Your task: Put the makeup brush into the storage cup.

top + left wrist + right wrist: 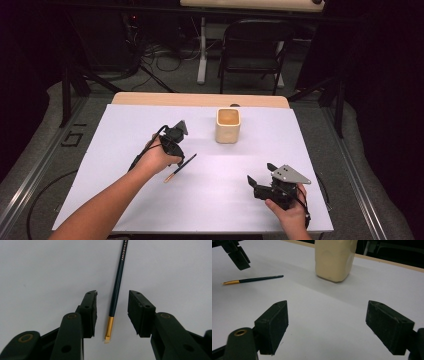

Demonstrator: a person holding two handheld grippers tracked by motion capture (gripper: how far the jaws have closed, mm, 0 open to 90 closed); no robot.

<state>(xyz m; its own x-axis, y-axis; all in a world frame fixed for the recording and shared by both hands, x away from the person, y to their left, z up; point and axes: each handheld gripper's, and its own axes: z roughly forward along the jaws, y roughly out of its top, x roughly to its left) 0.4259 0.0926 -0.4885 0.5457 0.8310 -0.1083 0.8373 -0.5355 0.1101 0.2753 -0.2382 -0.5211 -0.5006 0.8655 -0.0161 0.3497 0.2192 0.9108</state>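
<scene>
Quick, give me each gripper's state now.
Left gripper: open, jaws either side of the paintbrush, not touching it.
Right gripper: open, holding nothing.

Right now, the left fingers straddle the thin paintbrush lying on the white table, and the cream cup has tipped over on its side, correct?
Not quite: the cream cup stands upright, its open mouth facing up, as the high view shows. The rest holds: the left gripper has its fingers on either side of the paintbrush without touching it, and the brush lies flat on the white table.
</scene>
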